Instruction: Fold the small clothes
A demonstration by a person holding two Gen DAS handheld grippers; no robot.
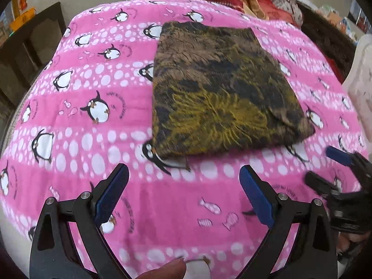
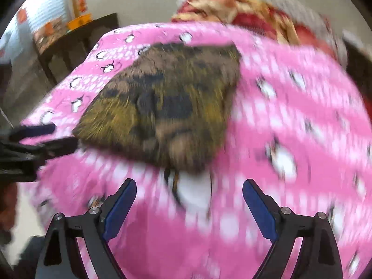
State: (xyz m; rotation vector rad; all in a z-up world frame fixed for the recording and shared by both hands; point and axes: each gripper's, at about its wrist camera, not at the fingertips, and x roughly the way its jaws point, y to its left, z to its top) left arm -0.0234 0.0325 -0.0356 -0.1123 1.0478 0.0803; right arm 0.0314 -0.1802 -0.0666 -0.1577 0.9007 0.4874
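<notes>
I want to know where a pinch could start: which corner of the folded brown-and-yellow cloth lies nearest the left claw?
The near-left corner of the folded cloth, resting on a penguin print just beyond the open left claw.

A soft, matt brown and yellow cloth point(image 1: 223, 90) is seen on a pink penguin sheet point(image 1: 93, 139) of thin, smooth cloth. Ribbed blue pads point(image 1: 254, 195) and shiny metal pins are seen on the matt black plastic left tool point(image 1: 183, 176).
</notes>
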